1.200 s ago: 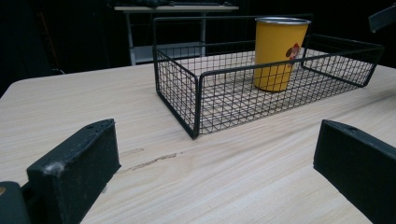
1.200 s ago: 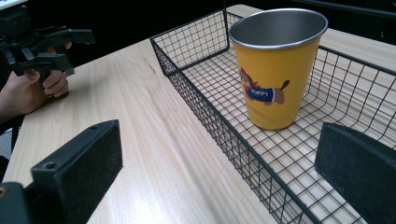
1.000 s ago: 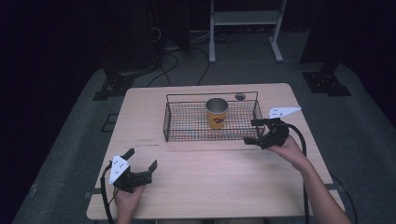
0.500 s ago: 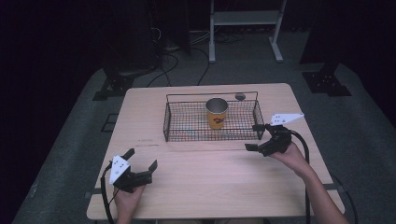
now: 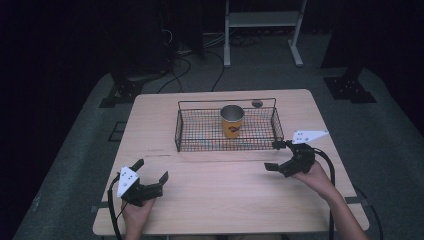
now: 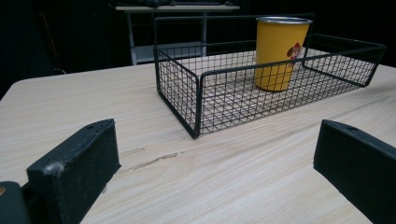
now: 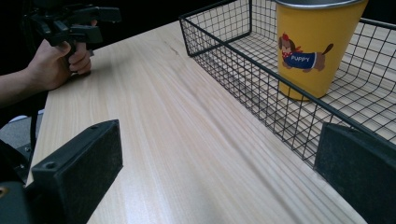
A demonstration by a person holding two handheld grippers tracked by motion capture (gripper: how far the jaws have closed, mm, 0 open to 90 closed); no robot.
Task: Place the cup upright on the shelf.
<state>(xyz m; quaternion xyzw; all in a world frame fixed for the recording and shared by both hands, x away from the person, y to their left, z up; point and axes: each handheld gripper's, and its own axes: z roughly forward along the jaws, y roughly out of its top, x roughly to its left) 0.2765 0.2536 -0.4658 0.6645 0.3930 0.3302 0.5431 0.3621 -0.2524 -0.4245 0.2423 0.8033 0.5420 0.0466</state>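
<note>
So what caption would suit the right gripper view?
Open claw beside a wire basket holding a yellow puppy cup.

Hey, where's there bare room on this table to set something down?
The table is bare between the left gripper and right gripper, and left of the wire basket. The yellow cup occupies the basket's middle.

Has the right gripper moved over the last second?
Yes. The right gripper has drawn back from the wire basket corner toward the person's table edge.
</note>
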